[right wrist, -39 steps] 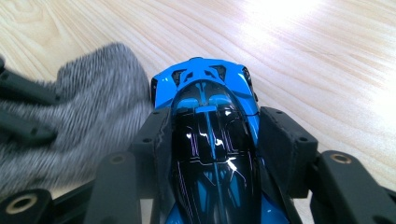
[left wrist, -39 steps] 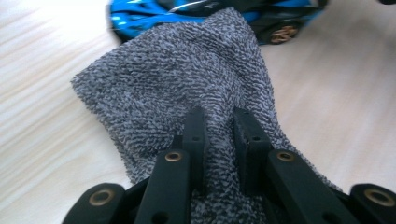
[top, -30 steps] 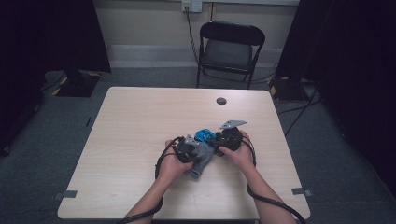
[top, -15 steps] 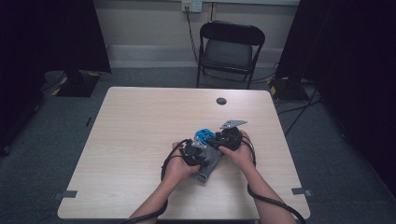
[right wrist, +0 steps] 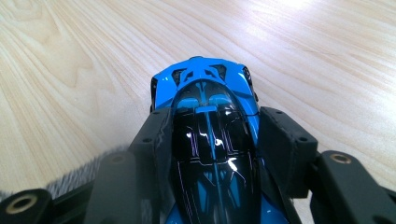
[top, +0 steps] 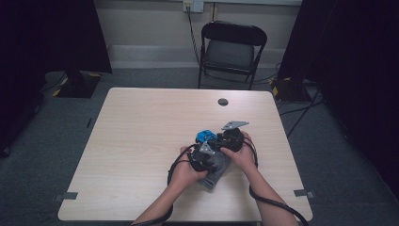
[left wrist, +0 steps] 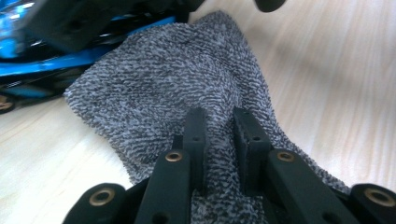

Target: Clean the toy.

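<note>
A blue and black toy car [right wrist: 205, 88] sits between the jaws of my right gripper [right wrist: 212, 116], which is shut on its sides over the wooden table [right wrist: 70, 56]. In the high view the car [top: 204, 136] lies just left of the right gripper [top: 231, 139]. My left gripper [left wrist: 219, 116] is shut on a fold of a grey speckled cloth [left wrist: 163, 79]. The cloth spreads from the jaws toward the car [left wrist: 28, 51]. From above, the cloth [top: 217, 173] pokes out below the left gripper [top: 203, 158], between the person's two hands.
A small black round disc [top: 223, 101] lies near the table's far edge. A black folding chair [top: 231, 47] stands beyond that edge. Bare tabletop [top: 136, 136] stretches to the left of the hands.
The left hand has slid right and a little toward the front edge, dragging the grey cloth with it. The right hand and the car have stayed put.
</note>
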Tool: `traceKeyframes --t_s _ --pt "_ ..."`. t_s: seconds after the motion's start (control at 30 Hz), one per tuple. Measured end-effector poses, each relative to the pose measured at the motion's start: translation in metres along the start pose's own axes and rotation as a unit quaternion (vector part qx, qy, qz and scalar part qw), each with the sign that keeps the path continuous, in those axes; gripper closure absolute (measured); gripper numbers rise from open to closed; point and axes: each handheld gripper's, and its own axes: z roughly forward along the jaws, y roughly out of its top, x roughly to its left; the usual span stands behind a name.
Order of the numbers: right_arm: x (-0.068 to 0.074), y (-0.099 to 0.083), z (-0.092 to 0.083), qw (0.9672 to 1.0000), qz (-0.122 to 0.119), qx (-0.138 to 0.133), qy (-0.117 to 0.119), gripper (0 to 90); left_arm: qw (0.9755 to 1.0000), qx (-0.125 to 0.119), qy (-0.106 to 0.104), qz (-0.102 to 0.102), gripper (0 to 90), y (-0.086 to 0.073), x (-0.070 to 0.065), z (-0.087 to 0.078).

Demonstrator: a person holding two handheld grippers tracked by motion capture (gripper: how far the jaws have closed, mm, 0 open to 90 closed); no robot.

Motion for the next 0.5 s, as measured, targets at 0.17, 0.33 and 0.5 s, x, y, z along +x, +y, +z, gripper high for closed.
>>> traceKeyframes --t_s 0.17,0.33,0.5 --pt "0.0 0.0 0.0 1.0 -0.001 0.0 0.0 45.7 1.0 -0.003 -0.006 0.004 76.9 0.002 -0.005 0.004" --pt "0.0 0.0 0.0 1.0 -0.001 0.0 0.0 45.7 0.9998 -0.007 -0.013 0.009 76.9 0.004 -0.009 0.006" --pt "0.0 0.0 0.0 1.0 0.0 -0.001 0.0 45.7 0.9995 -0.014 -0.026 0.009 76.9 0.003 -0.014 0.007"
